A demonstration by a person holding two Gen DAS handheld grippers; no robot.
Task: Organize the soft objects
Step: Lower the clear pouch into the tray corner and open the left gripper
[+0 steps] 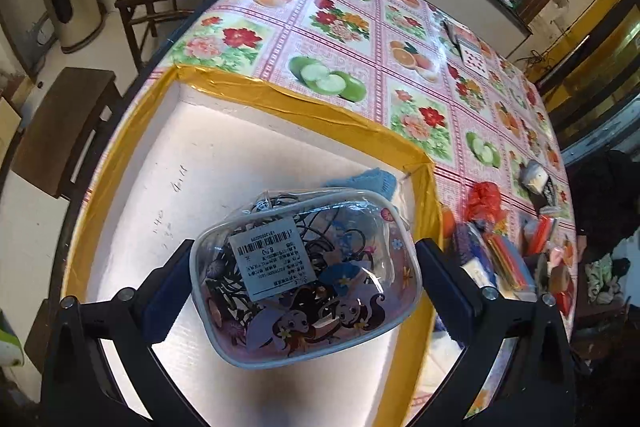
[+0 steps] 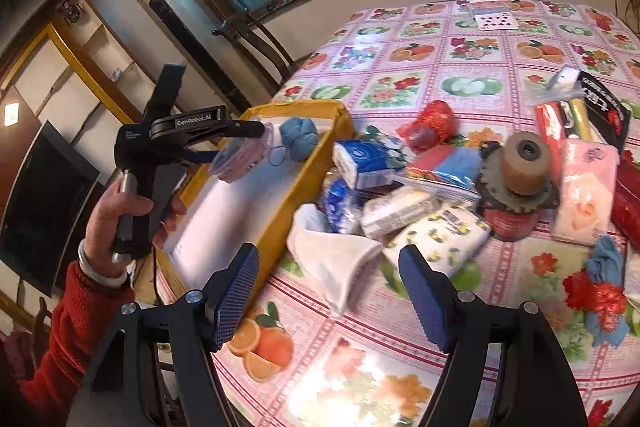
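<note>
Pouch [image 1: 306, 277] in left claw [image 1: 304, 283], right view shows hand [image 2: 132, 219]

Clear cartoon-print pouch [image 1: 306, 277]; yellow-rimmed white box [image 1: 288, 107]; pink fruit-and-flower tablecloth [image 1: 360, 39]; seemingly blue knit bundle [image 2: 298, 139].

Black grippers [image 2: 328, 291] — blue ridged pads [image 2: 236, 301], silver screws — red sleeve [image 2: 76, 319], white bangle [image 2: 96, 273].

Clear cartoon pouch [image 1: 306, 279]: held above your yellow-rimmed box [image 1: 280, 99] | blue knit ball [image 2: 298, 138]: inside, far corner
</note>
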